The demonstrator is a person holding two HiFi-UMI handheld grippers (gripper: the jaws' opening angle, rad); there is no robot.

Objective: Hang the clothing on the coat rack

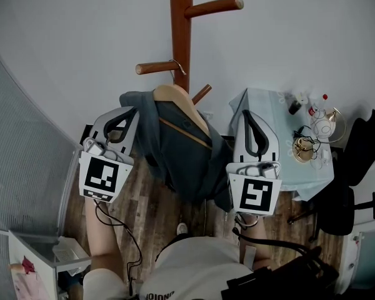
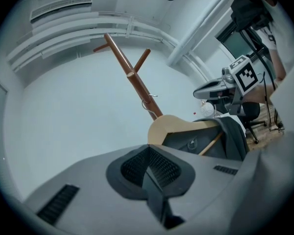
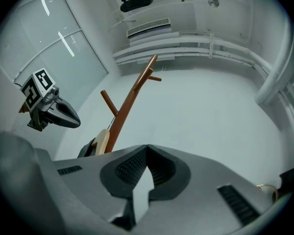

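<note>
On the wooden coat rack (image 1: 181, 17), a dark grey jacket (image 1: 184, 149) hangs from a wooden hanger (image 1: 175, 95). Its metal hook (image 1: 180, 67) appears to sit over the lower left peg (image 1: 155, 68), close to the pole. The clothing therefore already lies as the task wants it. The left gripper (image 1: 126, 117) is held just beside the jacket's left shoulder and the right gripper (image 1: 249, 120) off its right side, in front of the cloth-covered desk (image 1: 262, 108). Neither one touches the fabric. Each gripper's own view shows its fingers (image 2: 132, 168) (image 3: 159, 168) closed tip to tip with nothing between them (only wall and rack beyond). I judge the hanging step done as far as these views settle it. What remains calls for no grasp, at most a check that the hook sits fully over the peg and the jacket hangs evenly.
</note>
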